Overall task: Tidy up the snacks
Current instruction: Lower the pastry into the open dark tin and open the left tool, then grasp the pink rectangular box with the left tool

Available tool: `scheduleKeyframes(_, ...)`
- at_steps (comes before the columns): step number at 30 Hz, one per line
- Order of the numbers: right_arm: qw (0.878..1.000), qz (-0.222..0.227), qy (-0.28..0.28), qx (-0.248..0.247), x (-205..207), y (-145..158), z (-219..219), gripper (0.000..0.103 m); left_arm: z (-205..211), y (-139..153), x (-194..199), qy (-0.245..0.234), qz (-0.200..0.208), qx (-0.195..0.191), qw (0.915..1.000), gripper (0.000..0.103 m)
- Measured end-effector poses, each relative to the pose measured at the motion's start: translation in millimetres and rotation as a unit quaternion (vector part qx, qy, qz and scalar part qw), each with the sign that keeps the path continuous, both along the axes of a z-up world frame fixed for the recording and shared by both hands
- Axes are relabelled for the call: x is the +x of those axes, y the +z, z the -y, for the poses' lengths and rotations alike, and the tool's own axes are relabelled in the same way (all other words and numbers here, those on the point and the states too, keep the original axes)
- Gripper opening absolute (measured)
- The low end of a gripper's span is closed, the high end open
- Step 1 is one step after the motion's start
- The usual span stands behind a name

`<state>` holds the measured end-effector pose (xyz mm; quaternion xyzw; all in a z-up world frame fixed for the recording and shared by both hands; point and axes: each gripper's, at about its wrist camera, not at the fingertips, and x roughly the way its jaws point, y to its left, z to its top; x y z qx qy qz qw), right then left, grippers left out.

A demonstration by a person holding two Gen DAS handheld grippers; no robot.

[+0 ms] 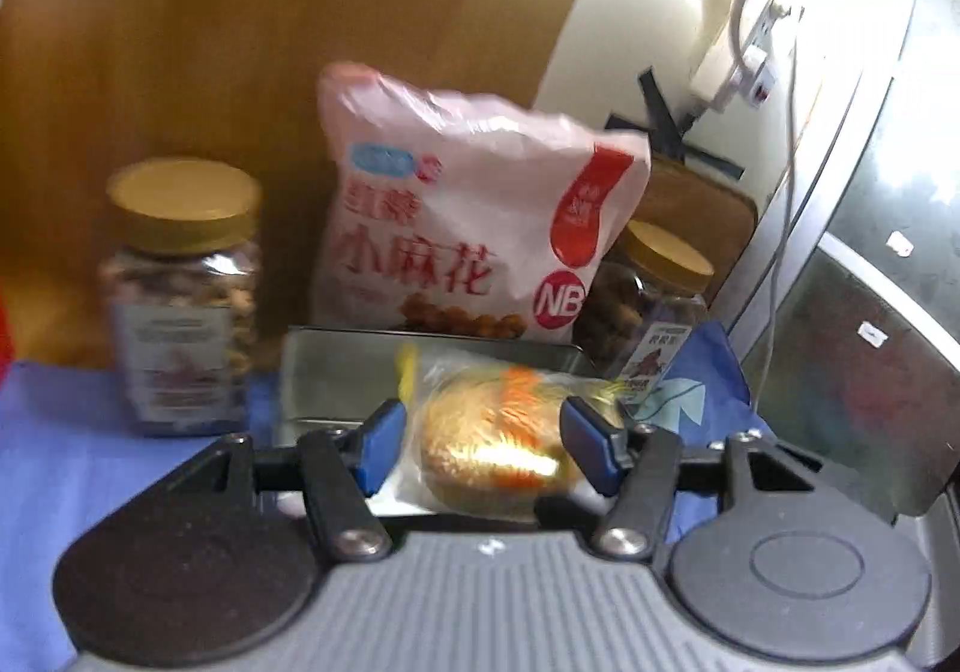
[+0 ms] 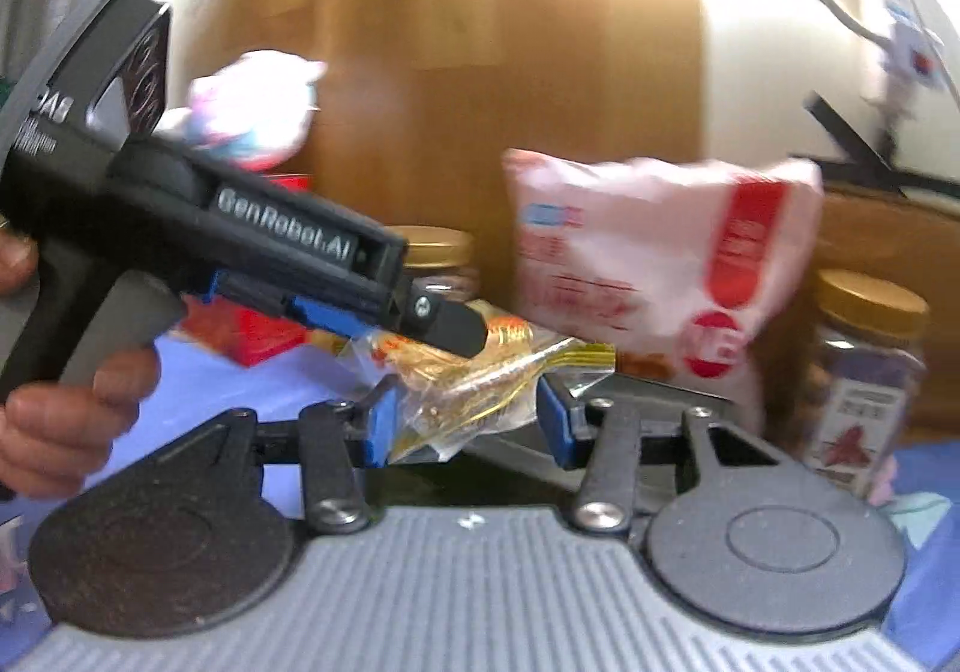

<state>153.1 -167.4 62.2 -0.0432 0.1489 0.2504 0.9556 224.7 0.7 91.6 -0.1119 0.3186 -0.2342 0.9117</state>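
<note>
My left gripper (image 1: 483,441) is shut on a clear-wrapped round bun (image 1: 489,453) and holds it over a metal tin (image 1: 336,372). In the right wrist view the left gripper (image 2: 447,327) comes in from the left, held by a hand, with the bun packet (image 2: 474,372) in its tip. My right gripper (image 2: 465,420) has its blue pads on either side of that same packet's crinkled wrapper; whether they press it I cannot tell. A large pink snack bag (image 1: 474,210) stands behind the tin, also in the right wrist view (image 2: 654,264).
Gold-lidded jars stand left (image 1: 183,294) and right (image 1: 651,306) of the bag, on a blue cloth (image 1: 66,462). A wooden board (image 1: 270,24) backs them. A red box (image 2: 264,330) and a pink plush toy (image 2: 252,108) lie at the left. Cables and a power strip (image 1: 738,66) hang at the right.
</note>
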Motion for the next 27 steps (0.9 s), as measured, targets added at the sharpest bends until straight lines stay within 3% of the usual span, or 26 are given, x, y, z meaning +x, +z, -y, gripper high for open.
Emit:
scheduleKeyframes(5,0.999,-0.016,-0.034,-0.018,26.9,-18.0,18.3,0.051,23.7,-26.7,31.0,-0.003,-0.028,0.005,0.9996,0.057)
scheduleKeyframes(9,0.998,-0.001,-0.062,-0.013,29.2,-26.8,26.0,0.069,30.1,-27.5,29.3,-0.003,-0.023,0.01,0.9997,0.063)
scheduleKeyframes(12,0.997,0.002,-0.072,0.01,19.7,-22.0,41.2,0.068,24.0,-16.4,15.4,-0.008,-0.009,0.001,0.9999,0.063)
scheduleKeyframes(17,0.993,-0.02,-0.07,0.089,-14.6,-15.3,76.2,0.066,-12.9,-2.6,-25.5,-0.001,0.01,-0.034,0.9994,0.066)
scheduleKeyframes(20,0.99,-0.059,-0.066,0.113,-27.3,-27.2,88.3,0.056,-27.6,-8.7,-43.8,0.006,-0.008,-0.04,0.9991,0.066)
scheduleKeyframes(23,0.988,-0.088,-0.076,0.098,-31.6,-44.3,89.1,0.049,-23.8,-19.3,-50.3,-0.008,-0.037,-0.047,0.9982,0.066)
scheduleKeyframes(27,0.983,-0.119,-0.099,0.101,-22.5,-62.4,92.9,0.048,-3.2,-37.0,-45.5,-0.011,-0.065,-0.027,0.9975,0.066)
